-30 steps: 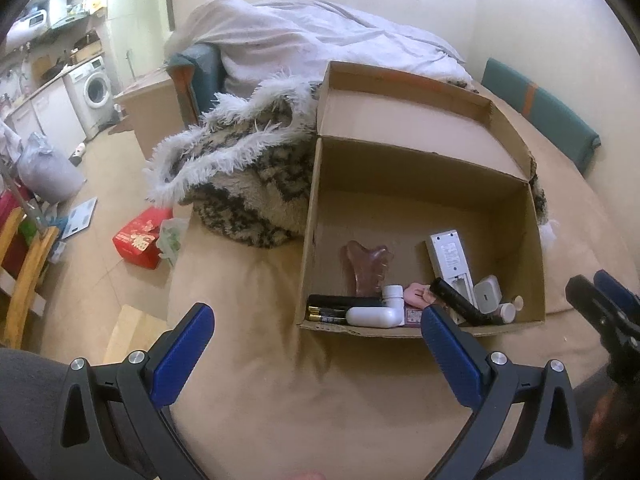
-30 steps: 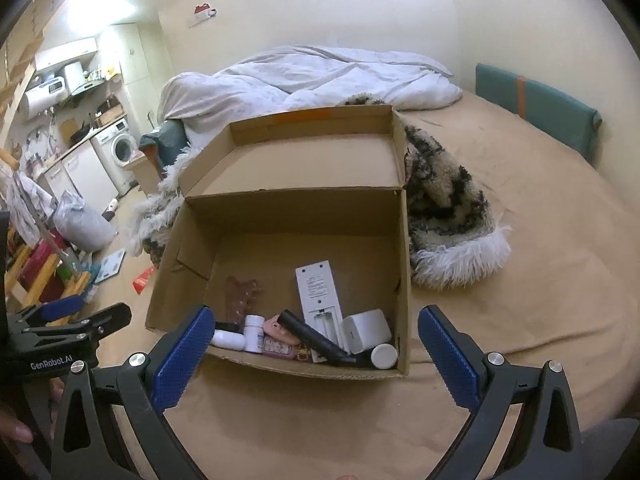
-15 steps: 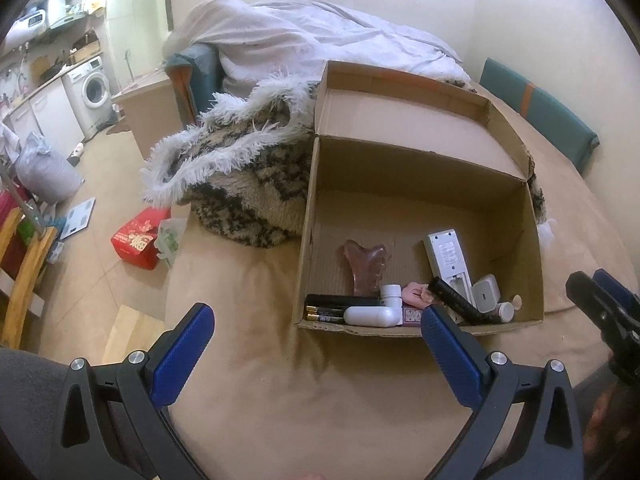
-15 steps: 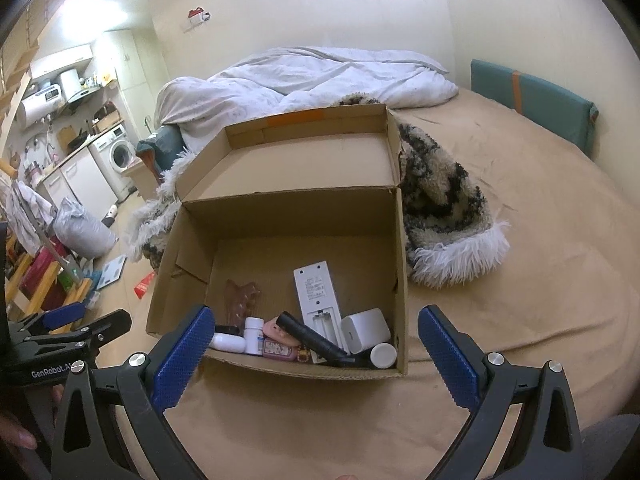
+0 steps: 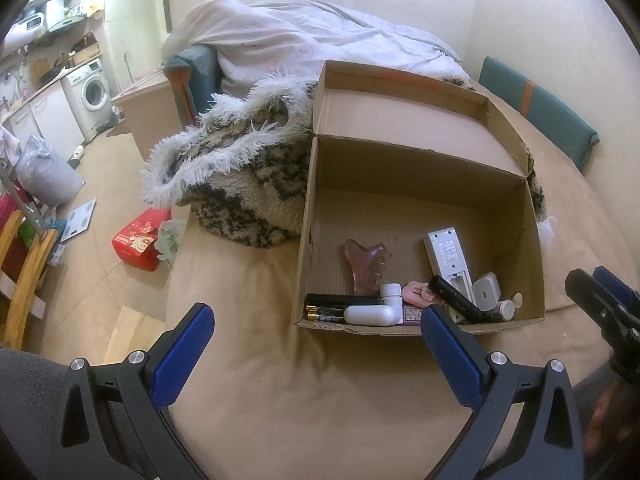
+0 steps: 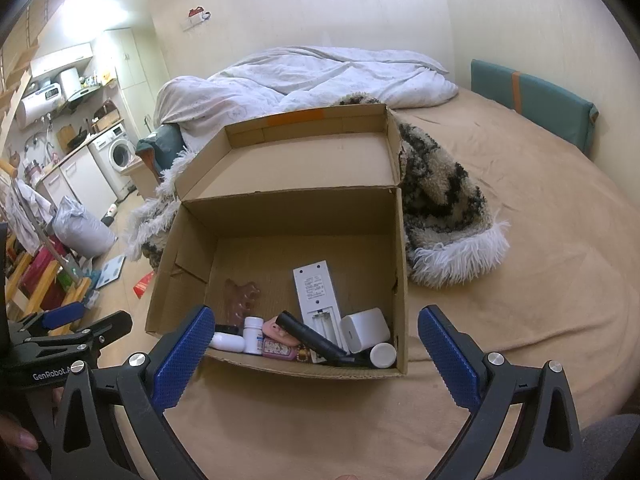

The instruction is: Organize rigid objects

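An open cardboard box (image 5: 536, 240) (image 6: 400, 264) sits on the tan bed. Along its near wall lie a white remote (image 5: 446, 256) (image 6: 314, 292), a pink scraper (image 5: 366, 262) (image 6: 242, 294), a white charger cube (image 5: 486, 290) (image 6: 364, 330), a black tube (image 5: 460, 300) (image 6: 310, 336), a white pill bottle (image 6: 253, 334), a white capsule-shaped case (image 5: 368, 315) and black pens (image 5: 340, 300). My left gripper (image 5: 316, 344) is open just short of the box's near wall. My right gripper (image 6: 314, 346) is open too, its fingers straddling that wall. Neither holds anything.
A shaggy patterned rug (image 5: 240, 184) (image 6: 444, 208) is bunched against the box. A white duvet (image 6: 312, 76) lies behind, a teal cushion (image 6: 532, 96) by the wall. The bed's left edge drops to a floor with a red box (image 5: 138, 242).
Both grippers have drifted slightly; the box sits a little lower and nearer in the right wrist view. Nothing was picked up or released.
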The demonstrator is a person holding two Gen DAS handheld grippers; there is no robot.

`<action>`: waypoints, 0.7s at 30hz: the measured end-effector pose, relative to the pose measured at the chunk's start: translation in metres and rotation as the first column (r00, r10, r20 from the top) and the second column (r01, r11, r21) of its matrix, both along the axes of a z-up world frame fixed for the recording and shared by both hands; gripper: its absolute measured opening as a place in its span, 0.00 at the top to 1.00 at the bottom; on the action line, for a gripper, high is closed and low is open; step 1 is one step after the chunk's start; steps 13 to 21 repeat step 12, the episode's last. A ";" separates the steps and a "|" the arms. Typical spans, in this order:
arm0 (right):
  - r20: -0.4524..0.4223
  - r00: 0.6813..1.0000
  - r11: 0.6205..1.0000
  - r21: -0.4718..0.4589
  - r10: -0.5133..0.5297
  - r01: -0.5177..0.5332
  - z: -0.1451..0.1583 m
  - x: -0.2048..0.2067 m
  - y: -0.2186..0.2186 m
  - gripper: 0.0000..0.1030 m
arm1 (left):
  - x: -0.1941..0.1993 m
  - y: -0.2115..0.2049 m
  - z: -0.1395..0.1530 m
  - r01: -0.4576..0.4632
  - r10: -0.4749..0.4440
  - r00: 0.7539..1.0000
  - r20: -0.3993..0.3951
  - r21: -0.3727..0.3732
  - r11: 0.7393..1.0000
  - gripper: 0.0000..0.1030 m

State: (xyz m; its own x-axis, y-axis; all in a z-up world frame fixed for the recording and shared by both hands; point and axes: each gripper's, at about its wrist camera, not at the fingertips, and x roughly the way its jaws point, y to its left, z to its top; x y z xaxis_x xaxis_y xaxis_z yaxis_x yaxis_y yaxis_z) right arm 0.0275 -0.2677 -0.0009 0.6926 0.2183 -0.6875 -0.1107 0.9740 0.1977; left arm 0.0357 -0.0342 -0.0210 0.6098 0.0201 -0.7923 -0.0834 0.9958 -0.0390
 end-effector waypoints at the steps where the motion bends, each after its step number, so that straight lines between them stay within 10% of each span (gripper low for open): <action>1: 0.000 1.000 1.000 0.000 0.000 0.000 0.000 0.000 0.000 0.00 | 0.000 0.000 0.000 0.000 0.000 1.000 0.000 0.001 1.000 0.00; 21: 0.000 1.000 1.000 -0.001 -0.002 0.002 0.000 0.000 0.000 0.00 | -0.002 0.000 0.000 0.010 -0.010 1.000 0.011 0.021 1.000 0.00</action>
